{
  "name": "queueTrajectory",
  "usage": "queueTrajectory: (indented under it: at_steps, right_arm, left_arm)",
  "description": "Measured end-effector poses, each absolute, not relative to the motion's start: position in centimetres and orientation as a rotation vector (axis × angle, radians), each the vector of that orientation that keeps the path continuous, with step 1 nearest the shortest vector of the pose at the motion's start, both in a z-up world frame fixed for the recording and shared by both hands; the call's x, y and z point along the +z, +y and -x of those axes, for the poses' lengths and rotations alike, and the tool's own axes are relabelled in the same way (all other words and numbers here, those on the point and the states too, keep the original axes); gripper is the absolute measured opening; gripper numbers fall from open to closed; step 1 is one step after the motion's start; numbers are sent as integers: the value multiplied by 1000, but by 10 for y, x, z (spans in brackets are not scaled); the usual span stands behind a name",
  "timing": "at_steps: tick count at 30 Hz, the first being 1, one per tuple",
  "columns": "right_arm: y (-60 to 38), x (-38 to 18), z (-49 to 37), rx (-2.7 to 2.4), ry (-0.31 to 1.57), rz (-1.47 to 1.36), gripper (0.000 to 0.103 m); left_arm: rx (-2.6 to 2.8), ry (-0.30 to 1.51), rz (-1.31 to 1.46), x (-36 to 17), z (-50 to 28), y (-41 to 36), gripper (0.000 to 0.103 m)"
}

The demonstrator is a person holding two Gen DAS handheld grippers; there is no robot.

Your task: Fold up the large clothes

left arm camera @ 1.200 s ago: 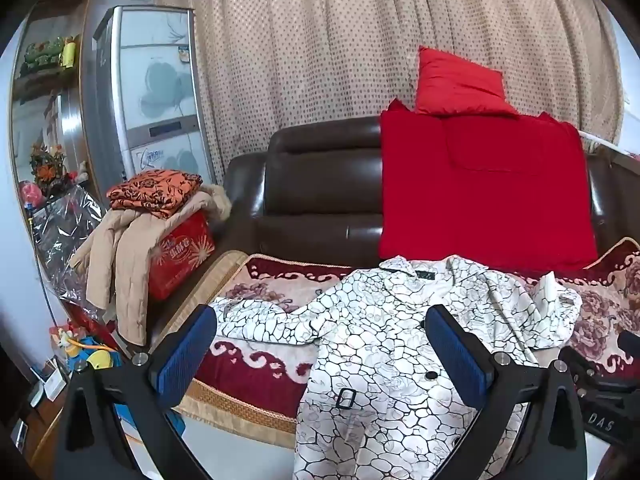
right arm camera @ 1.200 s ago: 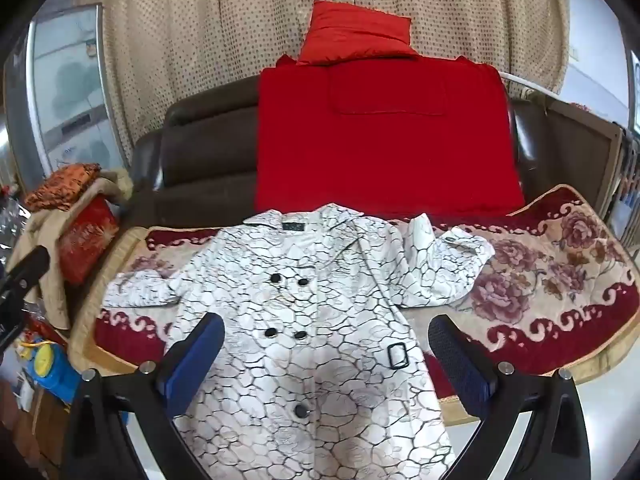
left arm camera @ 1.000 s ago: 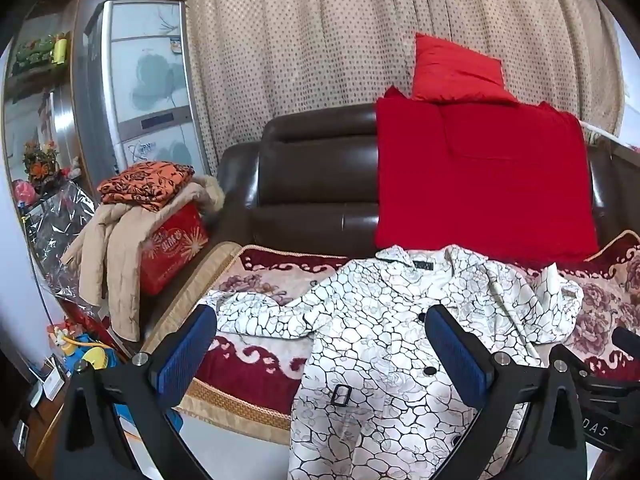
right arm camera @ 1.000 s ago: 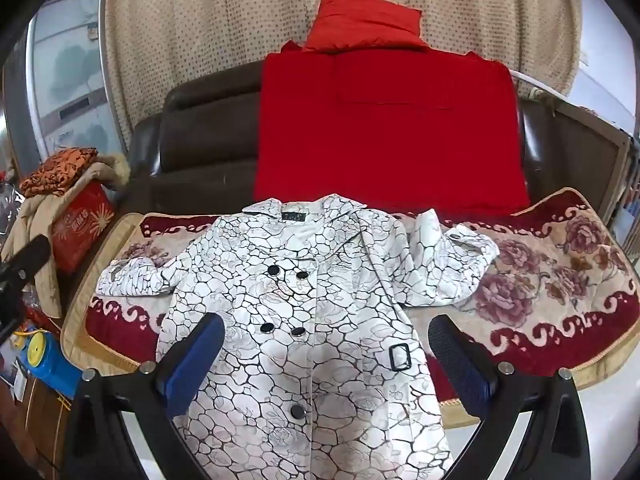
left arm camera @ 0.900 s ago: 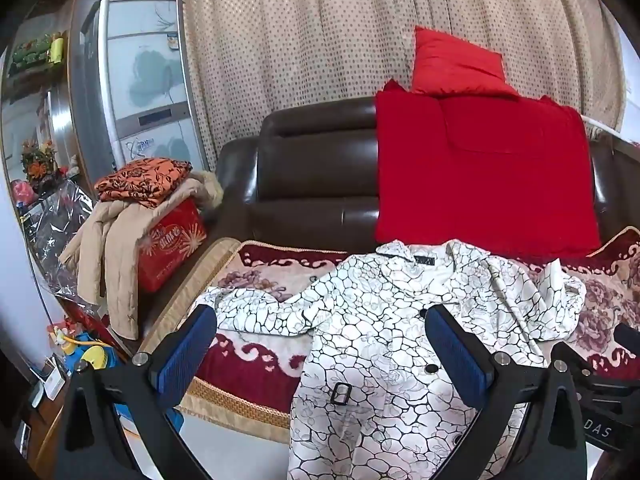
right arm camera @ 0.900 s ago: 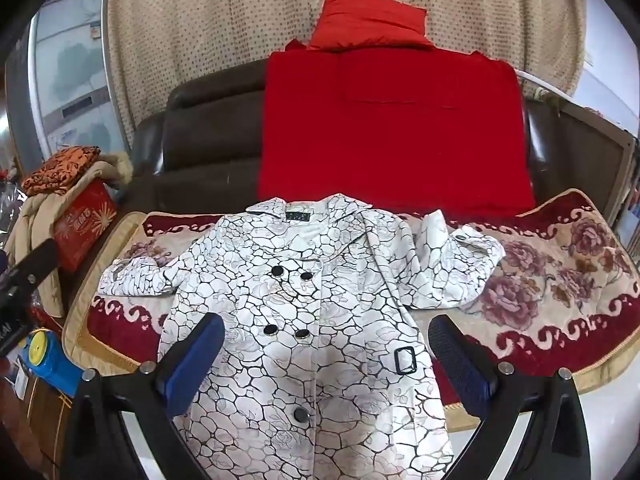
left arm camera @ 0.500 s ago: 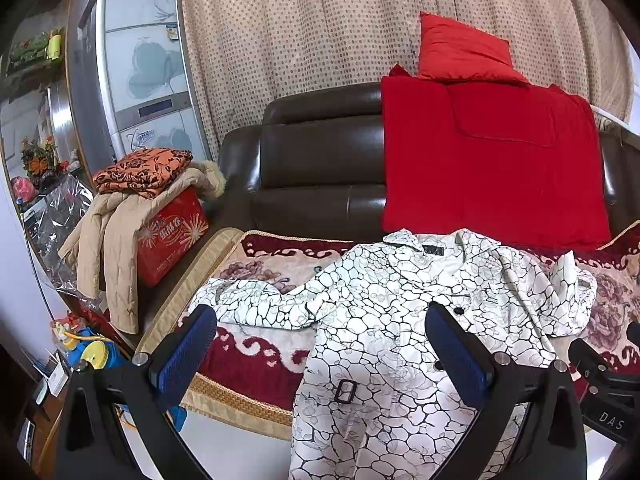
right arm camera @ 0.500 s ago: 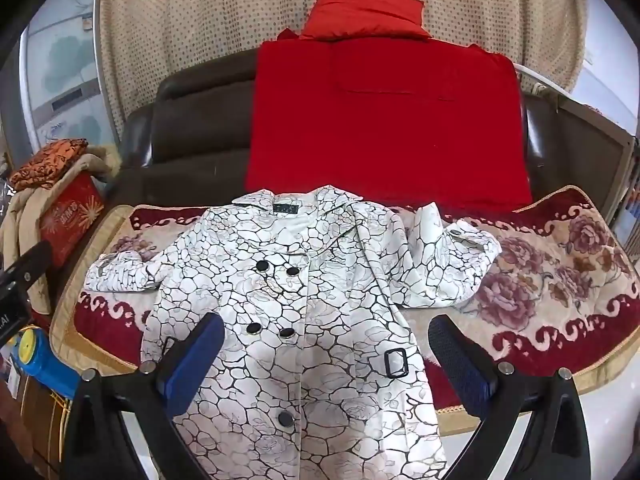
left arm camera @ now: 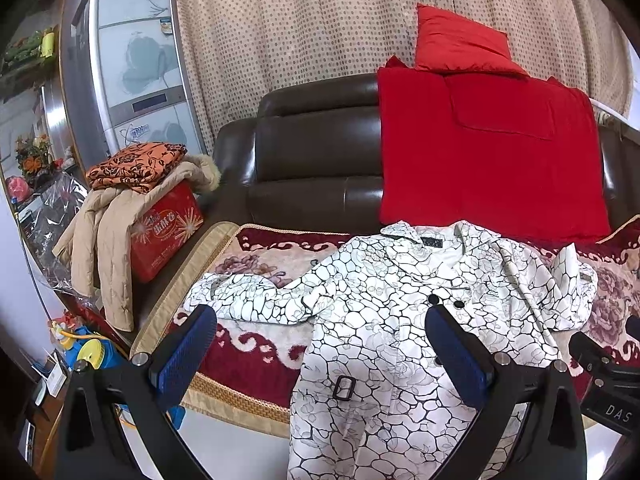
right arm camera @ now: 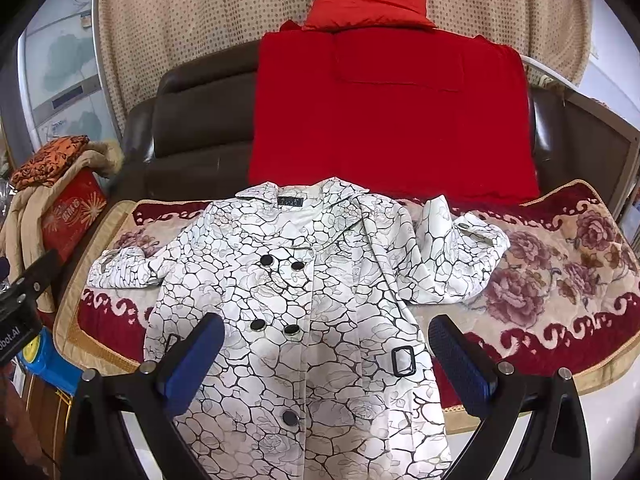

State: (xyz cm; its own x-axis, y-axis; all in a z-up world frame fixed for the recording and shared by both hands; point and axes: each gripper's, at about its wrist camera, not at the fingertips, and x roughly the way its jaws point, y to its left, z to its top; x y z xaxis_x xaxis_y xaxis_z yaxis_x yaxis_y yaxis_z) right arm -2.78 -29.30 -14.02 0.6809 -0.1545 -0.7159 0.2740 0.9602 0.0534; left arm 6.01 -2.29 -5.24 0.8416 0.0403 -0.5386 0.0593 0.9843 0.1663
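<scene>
In the left wrist view, the left gripper [left arm camera: 320,344] hangs with its jaws spread wide and empty above the white coat [left arm camera: 400,320], which lies face up on the flowered sofa cover [left arm camera: 256,264], one sleeve stretched toward a red box [left arm camera: 168,232] draped with a beige jacket [left arm camera: 104,232]. In the right wrist view, the right gripper [right arm camera: 326,354] likewise has its jaws wide apart, holding nothing, over the coat's buttoned front [right arm camera: 296,300], with the collar toward the red blanket [right arm camera: 392,112] and the hem hanging off the sofa's front edge.
</scene>
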Motion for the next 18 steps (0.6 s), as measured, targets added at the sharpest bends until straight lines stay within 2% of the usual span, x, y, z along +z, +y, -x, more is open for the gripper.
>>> queueTrajectory:
  at_steps: [18]
  right_arm:
    - [-294,-131,24,-252,772,-153,103]
  left_arm:
    - [-24,564,-192,-48,-61,-26,103]
